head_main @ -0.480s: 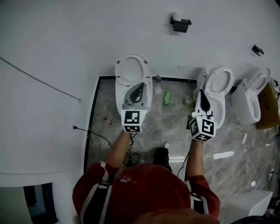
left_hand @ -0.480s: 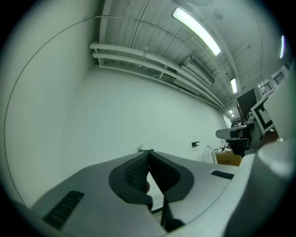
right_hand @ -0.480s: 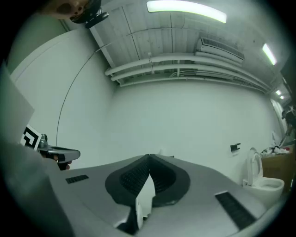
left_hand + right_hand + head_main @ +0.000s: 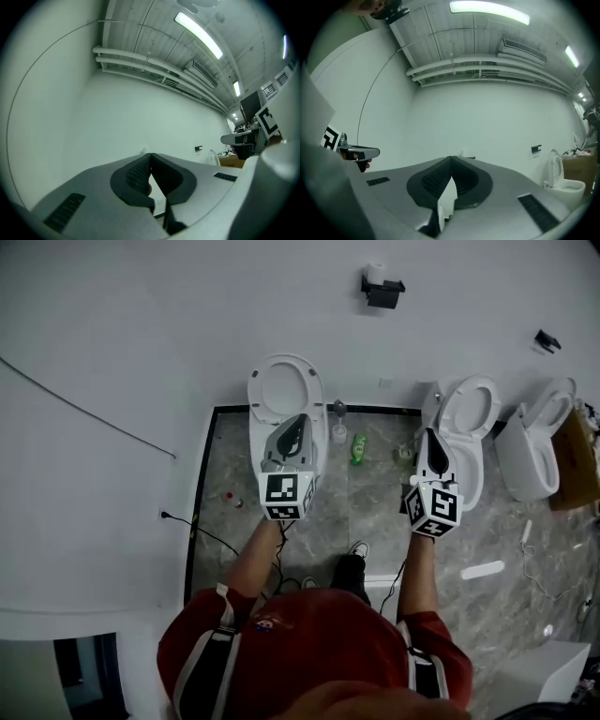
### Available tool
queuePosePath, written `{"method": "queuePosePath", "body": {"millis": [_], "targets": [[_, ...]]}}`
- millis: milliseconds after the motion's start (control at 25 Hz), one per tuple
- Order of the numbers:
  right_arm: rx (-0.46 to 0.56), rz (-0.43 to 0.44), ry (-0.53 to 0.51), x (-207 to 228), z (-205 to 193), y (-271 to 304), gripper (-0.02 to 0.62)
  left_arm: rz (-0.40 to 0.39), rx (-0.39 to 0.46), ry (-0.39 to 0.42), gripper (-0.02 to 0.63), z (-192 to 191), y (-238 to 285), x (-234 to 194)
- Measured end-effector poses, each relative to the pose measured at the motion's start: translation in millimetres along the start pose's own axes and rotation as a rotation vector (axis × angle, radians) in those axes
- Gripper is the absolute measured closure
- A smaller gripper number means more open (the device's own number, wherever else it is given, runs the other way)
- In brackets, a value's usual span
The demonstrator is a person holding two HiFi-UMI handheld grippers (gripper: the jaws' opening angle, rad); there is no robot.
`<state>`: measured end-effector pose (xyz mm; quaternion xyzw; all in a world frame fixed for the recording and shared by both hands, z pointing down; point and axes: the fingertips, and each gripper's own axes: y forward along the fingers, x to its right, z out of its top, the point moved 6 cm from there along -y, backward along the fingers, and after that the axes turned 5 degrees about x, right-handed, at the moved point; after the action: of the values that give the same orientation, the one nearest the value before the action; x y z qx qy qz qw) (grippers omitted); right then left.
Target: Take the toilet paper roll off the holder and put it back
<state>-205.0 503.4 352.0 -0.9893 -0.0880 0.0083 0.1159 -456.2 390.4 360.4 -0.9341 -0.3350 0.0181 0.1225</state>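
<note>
Left gripper [image 4: 302, 418]: clenched on nothing, held over the left toilet [image 4: 281, 364].
Right gripper [image 4: 429, 435]: also clenched, empty.
Change: I see both barely shifted from half a second ago, so my approach has hardly begun.
Roll [image 4: 378, 273]: on the holder [image 4: 385, 292], far wall, well apart from both.
Bowls [image 4: 473, 388]: nothing visible inside.
Box [image 4: 575, 465]: far right, contents unclear.

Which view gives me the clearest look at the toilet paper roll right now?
The head view: the toilet paper roll sits on its black holder on the wall, with nothing in front of it. Both gripper views show only tiny distant specks on that wall, and the roll cannot be made out there.
</note>
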Motion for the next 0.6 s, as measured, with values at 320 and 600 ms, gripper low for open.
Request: {"method": "queuePosePath", "body": {"millis": [320, 600], "targets": [[0.017, -0.021, 0.048, 26, -1, 23, 0.588, -0.005, 0.000, 0.003, 0.588, 0, 31, 9], [0.044, -0.032, 0.051, 61, -8, 67, 0.589, -0.016, 0.016, 0.020, 0.587, -5, 92, 21]]}}
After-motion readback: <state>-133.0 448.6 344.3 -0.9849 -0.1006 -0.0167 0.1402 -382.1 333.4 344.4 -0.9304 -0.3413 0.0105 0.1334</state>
